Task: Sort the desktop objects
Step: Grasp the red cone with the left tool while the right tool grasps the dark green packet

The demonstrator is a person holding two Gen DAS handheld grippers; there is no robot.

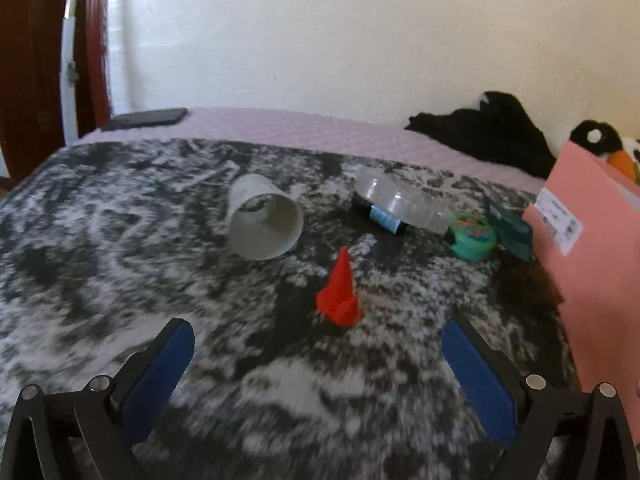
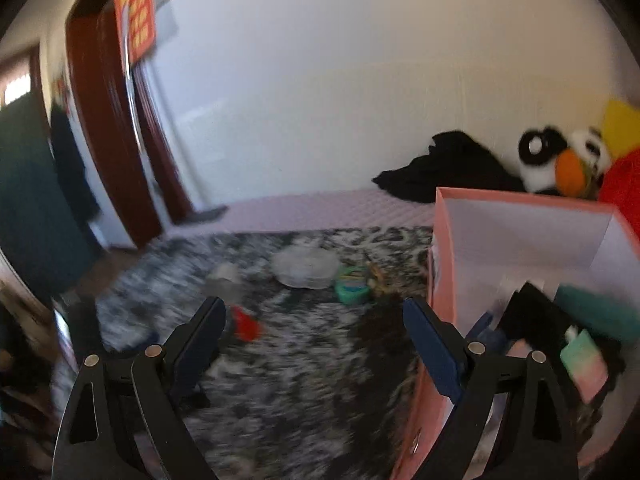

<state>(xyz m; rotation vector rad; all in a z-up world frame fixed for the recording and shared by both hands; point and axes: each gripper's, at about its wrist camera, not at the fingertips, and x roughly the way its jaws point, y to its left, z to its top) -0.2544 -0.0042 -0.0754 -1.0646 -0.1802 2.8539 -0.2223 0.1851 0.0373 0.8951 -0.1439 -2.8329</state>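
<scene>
On the black-and-white blanket point(image 1: 120, 240), a red cone point(image 1: 339, 294) stands just ahead of the left gripper point(image 1: 318, 334), jaws apart and empty. The right gripper point(image 2: 310, 316), jaws apart, hovers beside the pink box point(image 2: 444, 240).

A plain white wall point(image 1: 360, 40) rises behind a bed whose pale lilac quilted cover point(image 1: 280, 124) is overlaid with a black-and-white mottled blanket point(image 1: 120, 240). To the left stands a dark red-brown door frame point(image 2: 100, 128) with an orange-red poster point(image 2: 136, 12) hanging on it. Soft daylight falls evenly; the wall looks brightest near the door.
</scene>
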